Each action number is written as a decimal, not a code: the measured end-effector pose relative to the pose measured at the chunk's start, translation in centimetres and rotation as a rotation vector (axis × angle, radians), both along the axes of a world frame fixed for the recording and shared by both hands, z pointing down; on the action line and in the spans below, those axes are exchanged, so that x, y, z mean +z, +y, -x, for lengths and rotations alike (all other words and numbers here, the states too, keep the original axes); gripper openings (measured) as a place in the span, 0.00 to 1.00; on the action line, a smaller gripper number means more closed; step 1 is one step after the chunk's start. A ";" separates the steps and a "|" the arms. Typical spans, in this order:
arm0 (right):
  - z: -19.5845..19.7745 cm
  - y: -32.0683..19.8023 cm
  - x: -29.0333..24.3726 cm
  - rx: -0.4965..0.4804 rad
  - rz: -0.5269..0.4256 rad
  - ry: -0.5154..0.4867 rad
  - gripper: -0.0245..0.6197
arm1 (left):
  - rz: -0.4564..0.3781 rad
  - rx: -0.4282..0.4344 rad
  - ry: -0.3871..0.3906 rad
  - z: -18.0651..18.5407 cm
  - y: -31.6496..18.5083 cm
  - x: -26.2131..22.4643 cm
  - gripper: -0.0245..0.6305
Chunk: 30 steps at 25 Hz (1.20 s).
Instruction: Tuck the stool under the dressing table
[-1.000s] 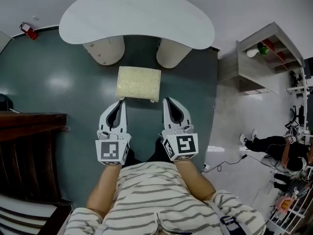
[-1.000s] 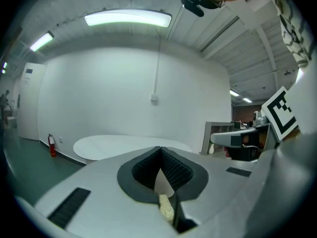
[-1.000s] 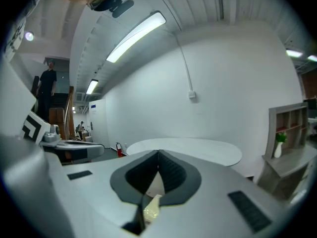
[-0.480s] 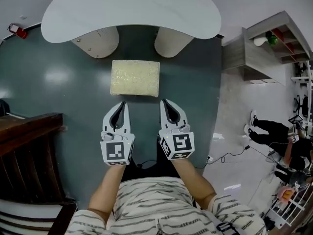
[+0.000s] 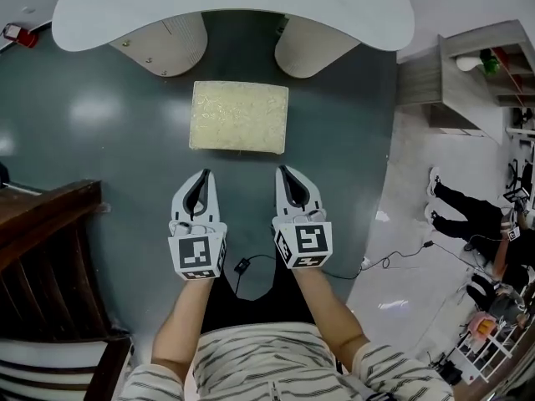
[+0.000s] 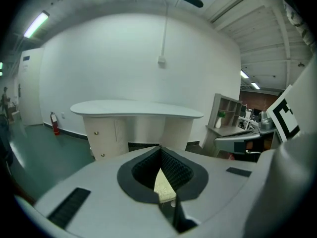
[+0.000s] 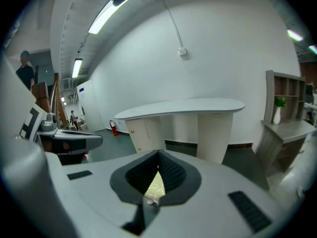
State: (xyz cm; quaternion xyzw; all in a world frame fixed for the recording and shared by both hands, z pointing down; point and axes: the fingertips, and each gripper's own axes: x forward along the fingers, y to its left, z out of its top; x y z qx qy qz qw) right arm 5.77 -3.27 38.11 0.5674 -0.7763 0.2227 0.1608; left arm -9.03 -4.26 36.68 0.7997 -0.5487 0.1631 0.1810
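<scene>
Green floor (image 5: 100, 140) fills most of the head view. Low over it, the left hand-held gripper (image 5: 204, 174) and the right hand-held gripper (image 5: 282, 170) are held side by side. Both are clenched, jaws together with nothing between them. Just beyond their tips stands the stool (image 5: 239, 117) with its cream cushion, apart from both grippers. It stands in front of the gap between the two pedestals of the white dressing table (image 5: 234, 7), not under its top. A black cable (image 5: 242, 267) lies near the person's feet.
</scene>
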 end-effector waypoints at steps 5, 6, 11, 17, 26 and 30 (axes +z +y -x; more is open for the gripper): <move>-0.6 -0.7 6.1 0.053 0.077 0.001 0.06 | 0.080 -0.047 -0.029 0.8 -0.1 6.5 0.05; -0.8 -0.9 7.2 0.067 0.090 -0.004 0.06 | 0.090 -0.056 -0.032 1.0 -0.2 7.8 0.05; -0.2 -1.0 12.7 0.070 0.138 -0.009 0.06 | 0.142 -0.084 -0.035 1.7 -0.7 13.6 0.05; -0.4 -1.2 18.0 0.076 0.196 -0.014 0.06 | 0.181 -0.090 -0.038 1.6 -1.6 18.9 0.05; -0.3 -1.4 22.9 0.096 0.254 -0.034 0.06 | 0.237 -0.084 -0.035 1.6 -1.8 24.1 0.05; -0.3 -0.9 24.8 0.107 0.273 -0.048 0.12 | 0.254 -0.071 -0.042 1.5 -1.5 26.1 0.11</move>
